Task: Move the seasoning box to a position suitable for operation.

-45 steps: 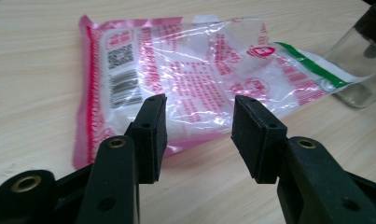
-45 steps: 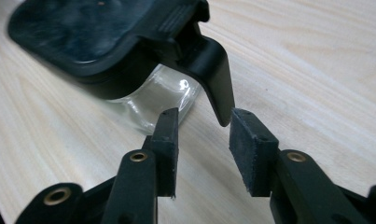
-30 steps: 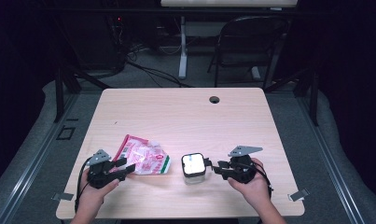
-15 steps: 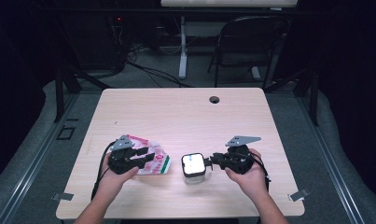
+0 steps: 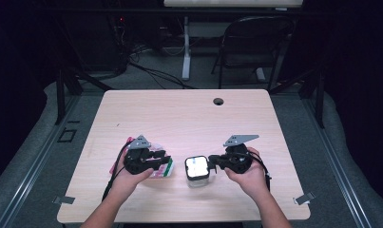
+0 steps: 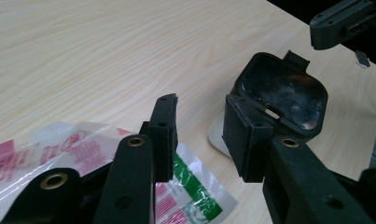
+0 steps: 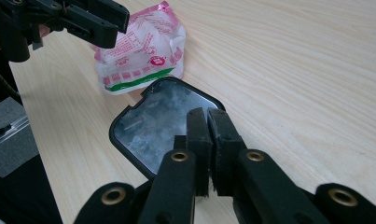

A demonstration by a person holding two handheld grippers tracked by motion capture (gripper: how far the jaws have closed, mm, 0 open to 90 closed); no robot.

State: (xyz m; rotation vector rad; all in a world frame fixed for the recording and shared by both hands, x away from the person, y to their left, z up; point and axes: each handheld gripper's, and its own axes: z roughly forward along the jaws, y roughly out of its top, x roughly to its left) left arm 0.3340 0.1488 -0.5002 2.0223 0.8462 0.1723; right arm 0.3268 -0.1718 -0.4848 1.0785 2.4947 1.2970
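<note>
Two hand-held grippers are at work over the near half of a light wooden table (image 5: 189, 114). Left gripper (image 5: 156, 159) sits at the near left of the high view, held above a crinkled plastic packet (image 5: 161, 172) printed in pink, white and green; the packet lies flat on the table, mostly under the tool. From the left gripper view, its jaws stand apart with bare table between them and nothing held, the packet (image 6: 73, 154) below and beside the left-hand jaw. Right gripper (image 5: 214, 164) is at the near right, pointing left toward a small container (image 5: 197, 168) with a black rim and a clear lid, which stands on the table between the two tools, just right of the packet. From the right gripper view, its jaws are pressed together with no visible gap, positioned over the near edge of the container (image 7: 148, 126); whether a tab or the rim is pinched between them cannot be told. The same view shows whitish contents through the lid, the packet (image 7: 139, 51) lying just beyond the container, and the other tool at top left. Far on the table is a round cable hole (image 5: 218, 101). One folding chair (image 5: 251, 47) stands beyond the far edge
</note>
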